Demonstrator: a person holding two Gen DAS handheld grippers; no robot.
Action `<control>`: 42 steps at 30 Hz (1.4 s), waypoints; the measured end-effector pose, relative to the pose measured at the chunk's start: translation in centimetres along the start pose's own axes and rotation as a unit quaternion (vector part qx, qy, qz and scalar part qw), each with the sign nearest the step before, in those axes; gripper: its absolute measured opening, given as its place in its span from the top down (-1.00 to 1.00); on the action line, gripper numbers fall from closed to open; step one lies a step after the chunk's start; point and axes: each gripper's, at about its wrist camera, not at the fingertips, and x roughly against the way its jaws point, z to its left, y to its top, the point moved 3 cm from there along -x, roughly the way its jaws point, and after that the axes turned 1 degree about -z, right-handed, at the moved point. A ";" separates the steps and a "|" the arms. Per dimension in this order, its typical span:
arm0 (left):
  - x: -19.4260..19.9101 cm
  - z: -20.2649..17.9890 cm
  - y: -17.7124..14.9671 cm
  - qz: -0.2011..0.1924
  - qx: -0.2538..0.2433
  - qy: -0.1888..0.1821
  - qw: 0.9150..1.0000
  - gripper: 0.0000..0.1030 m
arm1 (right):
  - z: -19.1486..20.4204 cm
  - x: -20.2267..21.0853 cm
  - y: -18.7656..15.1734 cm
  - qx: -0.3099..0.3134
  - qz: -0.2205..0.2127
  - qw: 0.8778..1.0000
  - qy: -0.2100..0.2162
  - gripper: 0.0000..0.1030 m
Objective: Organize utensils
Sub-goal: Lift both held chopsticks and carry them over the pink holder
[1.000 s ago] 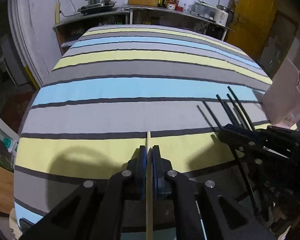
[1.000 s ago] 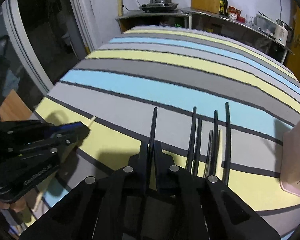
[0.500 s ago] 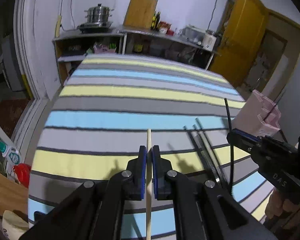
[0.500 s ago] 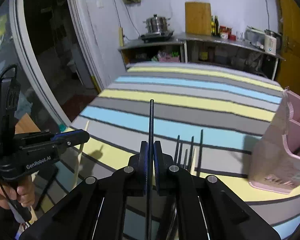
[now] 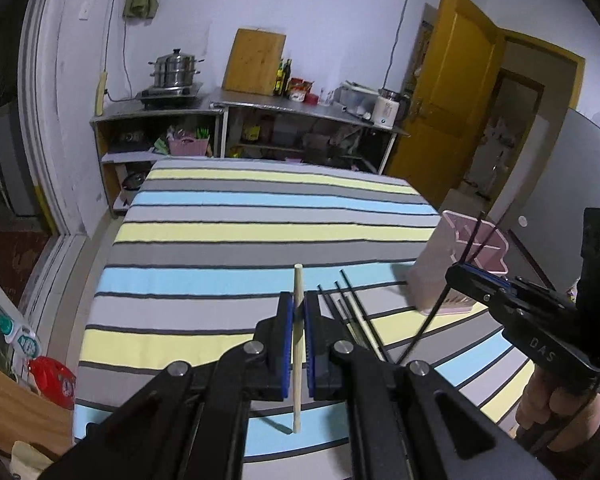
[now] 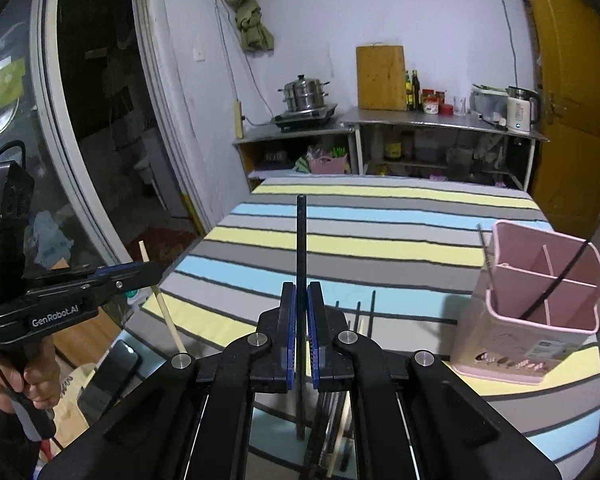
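Chopsticks: wooden one (image 5: 297,344) pinched between left fingers (image 5: 285,344), black one (image 6: 301,280) between right fingers (image 6: 289,332).

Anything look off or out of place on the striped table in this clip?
Nothing damaged or spilled. The mismatch stands out: the left claw grips a pale wooden chopstick, the right claw a black chopstick. More chopsticks lie loose beside the pink holder.

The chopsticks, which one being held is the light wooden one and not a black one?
The wooden chopstick clamped in the left gripper. It is pale bamboo-coloured, while the right gripper holds a black chopstick, and those lying on the striped cloth are mostly black.
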 end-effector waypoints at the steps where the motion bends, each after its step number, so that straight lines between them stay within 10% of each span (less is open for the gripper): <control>1: 0.2 -0.2 0.3 -0.002 -0.001 -0.002 1.000 0.89 | -0.2 0.3 0.1 -0.001 -0.003 1.000 -0.001 0.89; 25: -3.8 -13.6 8.0 -0.013 -0.035 -0.141 0.989 0.89 | -11.0 10.9 3.5 -0.074 -0.092 0.988 -0.104 0.89; 42: -7.7 -18.3 12.9 -0.058 -0.033 -0.163 0.984 0.89 | -16.3 12.0 7.3 -0.107 -0.156 0.973 -0.135 0.89</control>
